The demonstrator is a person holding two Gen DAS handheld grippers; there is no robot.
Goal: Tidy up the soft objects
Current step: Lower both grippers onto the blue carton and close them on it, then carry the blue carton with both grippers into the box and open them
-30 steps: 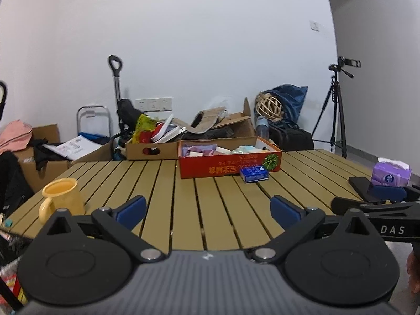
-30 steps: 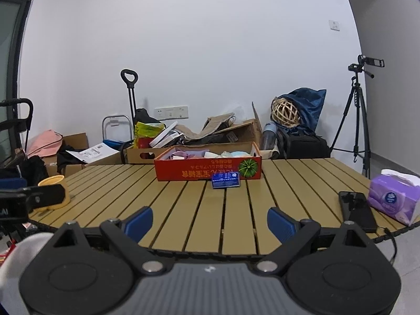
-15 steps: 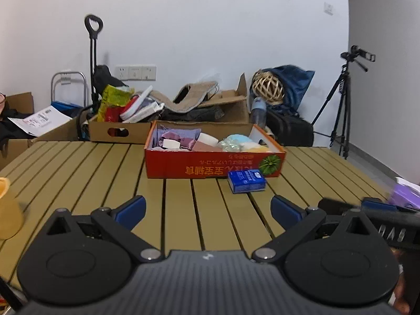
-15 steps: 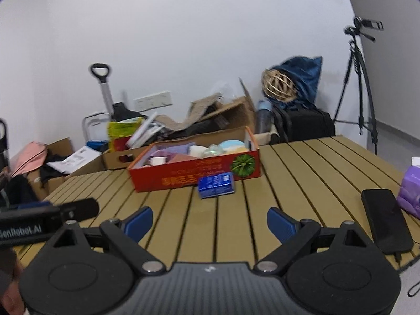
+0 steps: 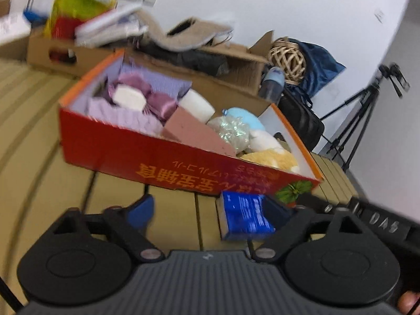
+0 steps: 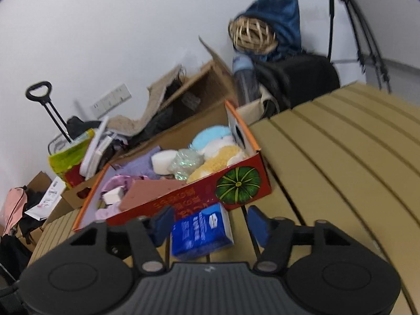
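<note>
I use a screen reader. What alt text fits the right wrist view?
The right tongs are closing around a blue tissue pack lying on a slatted table, just before a red box full of soft items.

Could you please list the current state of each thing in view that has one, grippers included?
Red box: open-topped, filled with soft items, on the slatted table.
Blue tissue pack: lying on the table against the box front, between the right gripper's fingers.
Right gripper: closing, pads not yet pressing the pack.
Left gripper: closing, pack near one finger.
Cardboard box: flaps open.
</note>
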